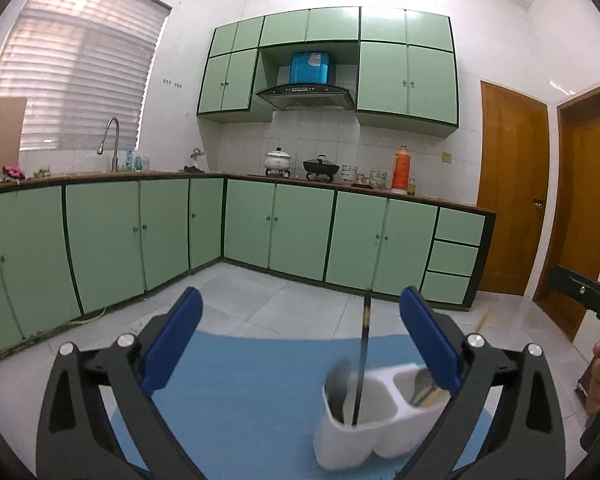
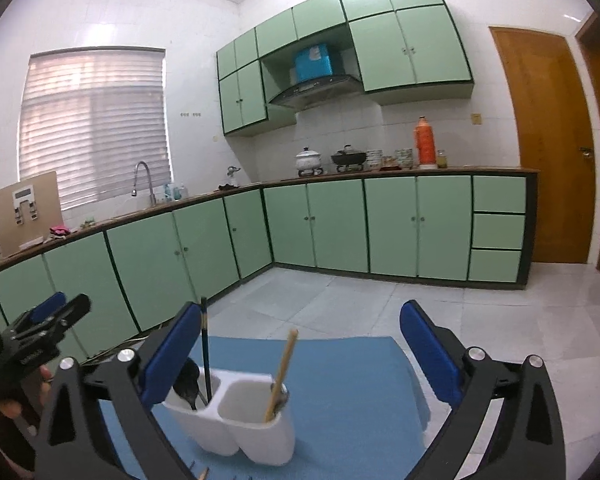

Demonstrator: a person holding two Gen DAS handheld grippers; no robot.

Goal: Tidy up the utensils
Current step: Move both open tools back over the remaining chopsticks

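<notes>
A white two-compartment utensil holder point(image 1: 376, 420) point(image 2: 236, 420) stands on a blue mat point(image 1: 244, 392) point(image 2: 348, 384). One compartment holds a dark spoon point(image 1: 337, 380) point(image 2: 188, 380) and a black chopstick point(image 1: 362, 356) point(image 2: 205, 352). The other holds a wooden chopstick point(image 2: 282, 372) point(image 1: 430, 396) and a metal spoon point(image 1: 420, 384). My left gripper point(image 1: 300, 336) is open and empty above the mat, with the holder by its right finger. My right gripper point(image 2: 300, 344) is open and empty above the holder. The left gripper also shows in the right wrist view point(image 2: 50, 320), and the right gripper's body at the left wrist view's right edge point(image 1: 580, 296).
Green kitchen cabinets point(image 2: 380, 224) line the far walls, with a sink tap point(image 1: 110, 140), pots point(image 1: 278, 159) and an orange flask point(image 2: 424, 140) on the counter. Wooden doors point(image 1: 512, 200) stand at the right. Small utensil tips point(image 2: 200, 472) lie at the mat's front edge.
</notes>
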